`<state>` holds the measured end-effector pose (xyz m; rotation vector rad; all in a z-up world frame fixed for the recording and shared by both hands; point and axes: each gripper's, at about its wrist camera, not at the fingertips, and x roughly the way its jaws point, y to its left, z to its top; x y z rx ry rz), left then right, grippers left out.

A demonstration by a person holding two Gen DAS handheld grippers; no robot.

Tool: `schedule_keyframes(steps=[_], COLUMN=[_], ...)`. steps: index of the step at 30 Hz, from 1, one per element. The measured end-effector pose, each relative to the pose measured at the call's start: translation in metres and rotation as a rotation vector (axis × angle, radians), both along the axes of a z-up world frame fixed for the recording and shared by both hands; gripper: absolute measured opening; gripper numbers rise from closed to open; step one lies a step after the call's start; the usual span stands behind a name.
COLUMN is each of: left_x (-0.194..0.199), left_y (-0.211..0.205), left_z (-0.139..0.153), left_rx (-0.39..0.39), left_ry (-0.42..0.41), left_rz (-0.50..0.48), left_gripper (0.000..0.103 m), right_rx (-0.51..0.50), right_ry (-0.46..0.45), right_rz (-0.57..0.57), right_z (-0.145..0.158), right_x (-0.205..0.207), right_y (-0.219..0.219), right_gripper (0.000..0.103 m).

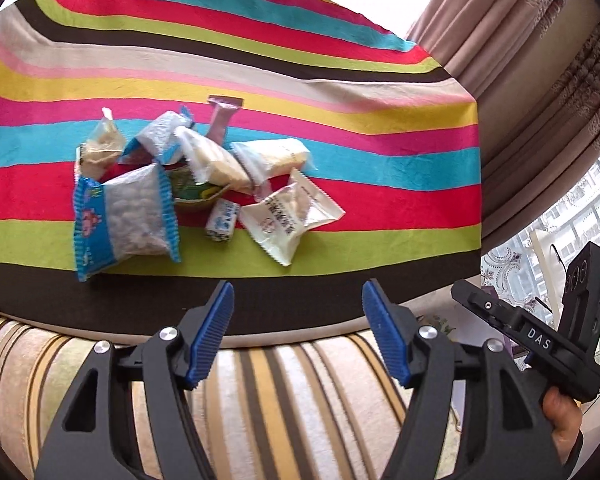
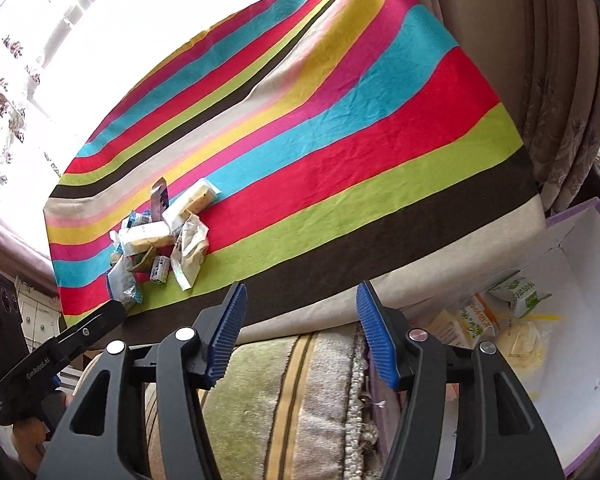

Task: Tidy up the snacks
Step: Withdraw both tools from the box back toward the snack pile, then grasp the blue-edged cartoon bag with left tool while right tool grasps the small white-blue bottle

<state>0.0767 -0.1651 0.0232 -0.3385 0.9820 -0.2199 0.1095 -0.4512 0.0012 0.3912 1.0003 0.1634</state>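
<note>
A heap of snack packets (image 1: 188,172) lies on the striped tablecloth (image 1: 340,148). It holds a blue-edged clear bag (image 1: 126,220), a white sachet (image 1: 290,216), pale wafer packs (image 1: 216,160) and a pink bar (image 1: 222,118). My left gripper (image 1: 298,300) hangs open and empty over the table's near edge, short of the heap. My right gripper (image 2: 300,304) is open and empty too, off the table's near edge, with the heap (image 2: 164,240) far to its left. A purple-rimmed white box (image 2: 580,360) at the right holds several snack packets (image 2: 520,292).
A striped sofa cushion (image 1: 280,392) lies below the table edge under both grippers. Beige curtains (image 1: 520,40) hang at the right of the table. The other hand-held gripper (image 1: 540,336) shows at the right of the left wrist view, with a hand on its handle.
</note>
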Motion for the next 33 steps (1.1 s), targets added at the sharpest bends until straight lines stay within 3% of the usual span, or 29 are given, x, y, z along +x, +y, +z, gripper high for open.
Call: schedule_keyframes(steps=[8,16,27,33], left_x=[-0.007,-0.002,0.023,0.030], left_y=[0.050,0.081,0.097,0.083], left_z=[-0.003,-0.008,-0.022,-0.028], left_rx=[0.048,0.126,0.307,0.528], left_ry=[0.011,0.016,0.010,-0.078], left_rz=[0.044,0.029,-0.179,-0.361], left_gripper=[0.076,0.077,0.079,0.082], right_rx=[-0.006,-0.020,-0.092,-0.164], right_ry=[0.009,0.038,0.042,0.023], right_rz=[0.063,0.056,0.120,0.185], right_z=[-0.002,-0.012,-0.020,-0.021], right_x=[0.013,0.023,0.032,0.033], right_y=[0.049,0.076,0.119,0.147], right_gripper=[0.070,0.071,0.071,0.071])
